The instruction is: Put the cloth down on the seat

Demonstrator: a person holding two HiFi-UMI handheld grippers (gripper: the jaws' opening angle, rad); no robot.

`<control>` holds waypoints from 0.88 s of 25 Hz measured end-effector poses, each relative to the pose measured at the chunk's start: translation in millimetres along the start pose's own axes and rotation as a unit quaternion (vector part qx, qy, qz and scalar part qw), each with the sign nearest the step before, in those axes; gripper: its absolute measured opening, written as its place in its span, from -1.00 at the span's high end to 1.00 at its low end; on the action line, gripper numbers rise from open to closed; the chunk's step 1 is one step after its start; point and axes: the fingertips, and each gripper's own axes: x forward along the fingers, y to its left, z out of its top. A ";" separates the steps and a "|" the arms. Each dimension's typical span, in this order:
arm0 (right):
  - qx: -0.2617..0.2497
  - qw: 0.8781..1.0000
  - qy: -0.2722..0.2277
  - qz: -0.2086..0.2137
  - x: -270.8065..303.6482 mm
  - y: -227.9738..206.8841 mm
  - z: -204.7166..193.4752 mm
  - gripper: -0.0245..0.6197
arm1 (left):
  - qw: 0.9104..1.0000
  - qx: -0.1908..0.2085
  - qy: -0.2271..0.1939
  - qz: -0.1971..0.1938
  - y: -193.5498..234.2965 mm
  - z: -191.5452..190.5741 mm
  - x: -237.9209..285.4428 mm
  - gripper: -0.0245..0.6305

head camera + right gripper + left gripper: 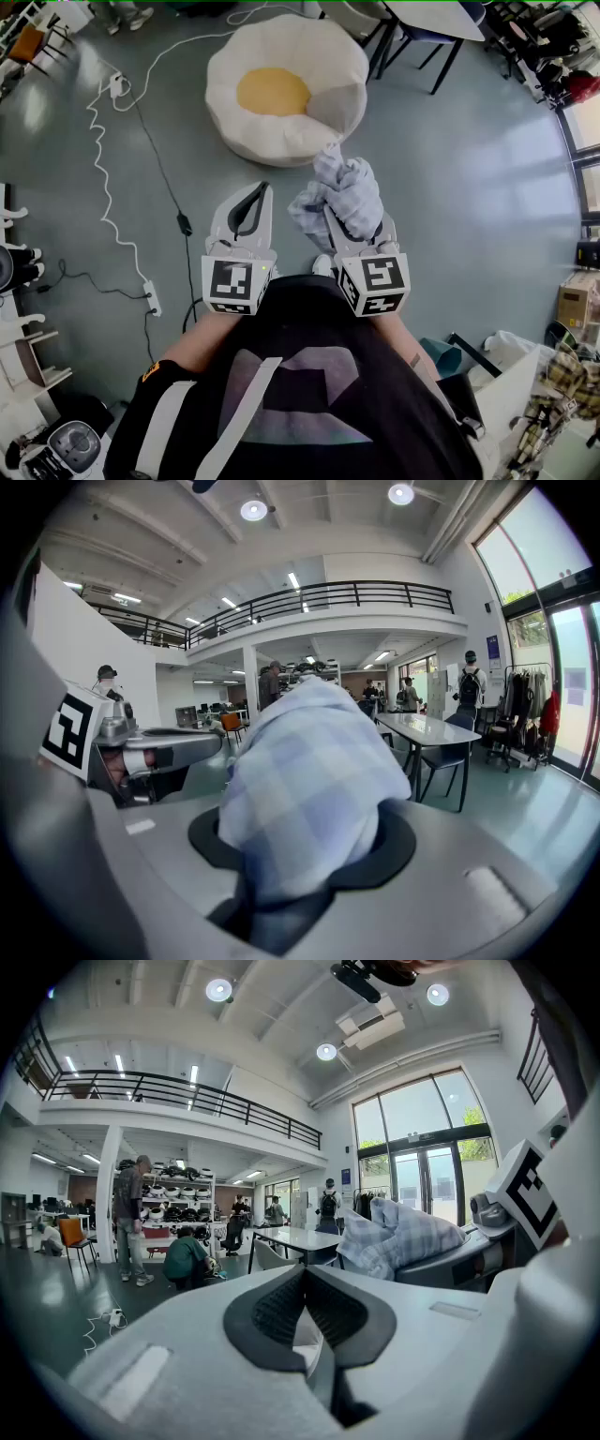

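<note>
One grey floor (450, 187), smooth and faintly glossy, fills most of the head view. At the top centre of that view lies the one seat (281, 131), a round, soft, white cushion-like mound with scalloped edges and a single flat yellow disc (272, 91) in its middle.

There are two grippers, both of pale grey hard plastic with dark ribbed pads, and each carries one cube printed with black-and-white square markers. The left gripper (261, 190) sits left of centre. Its jaws are clenched tip to tip with nothing between them, which the left gripper view confirms, the two dark pads meeting in a point. The right gripper (354, 225) sits just right of centre and is grasping the cloth. In the right gripper view the fabric swells out from between the dark pads and covers the jaw tips.

The one cloth (342, 192) is a soft, crumpled bundle of pale blue and white check. It is held up in the right gripper's jaws, and in the head view its topmost fold reaches the lower right edge of the seat while the rest hangs over bare floor.

One thin white cable (98, 178) snakes in loose curves down the left side of the floor.
</note>
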 end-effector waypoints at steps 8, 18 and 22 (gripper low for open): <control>-0.001 1.000 -0.008 -0.005 0.4 8.3 8.4 0.29 | 1.000 0.001 -0.006 -0.004 8.1 5.3 -5.4 0.93; 0.016 1.000 -0.020 -0.008 1.4 23.6 14.4 0.24 | 1.000 0.001 -0.017 -0.015 18.8 7.8 -15.3 0.93; 0.017 1.000 -0.024 -0.012 2.9 30.4 16.5 0.23 | 0.999 0.006 -0.024 -0.021 24.3 13.6 -19.8 0.93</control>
